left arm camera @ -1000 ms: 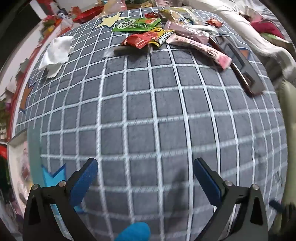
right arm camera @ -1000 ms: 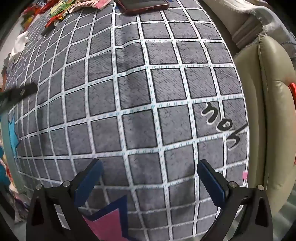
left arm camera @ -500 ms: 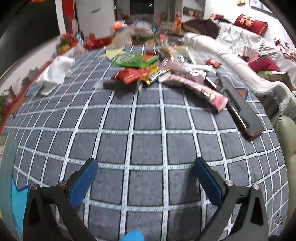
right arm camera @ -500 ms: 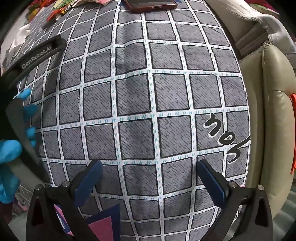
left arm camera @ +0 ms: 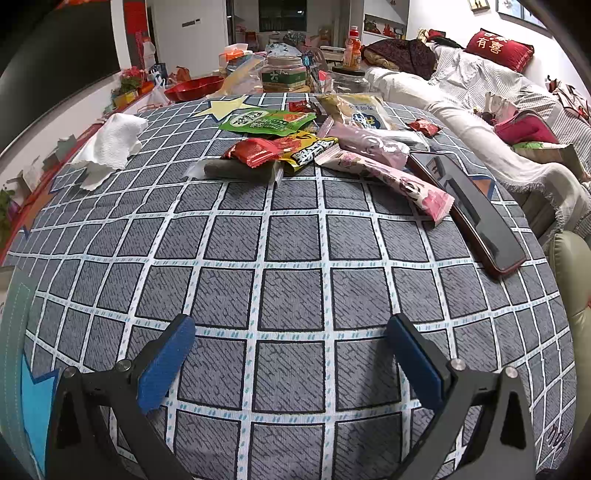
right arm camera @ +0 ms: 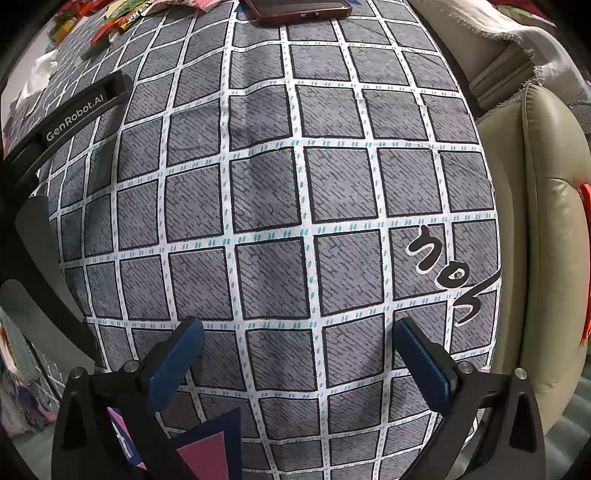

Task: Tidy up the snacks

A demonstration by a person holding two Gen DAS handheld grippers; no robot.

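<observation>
Both claws wide open and empty over the checked worktop (left arm camera: pixel 291 236); snacks piled at its far end.

Left claw (left arm camera: pixel 291 354) hovers above bare cloth, well apart from the snacks (left arm camera: pixel 295 144): green pack (left arm camera: pixel 266 123), red pack (left arm camera: pixel 258 151), pink pack (left arm camera: pixel 391 175) overlapping in a loose heap. Phone (left arm camera: pixel 469 210) lies just beside the pink pack, to its right; tissue (left arm camera: pixel 110 144) off to the left. Right claw (right arm camera: pixel 295 350) hangs over bare cloth near the sofa edge (right arm camera: pixel 546 229), phone (right arm camera: pixel 295 9) far ahead. Left tool's arm shows at the right view's left edge.
</observation>
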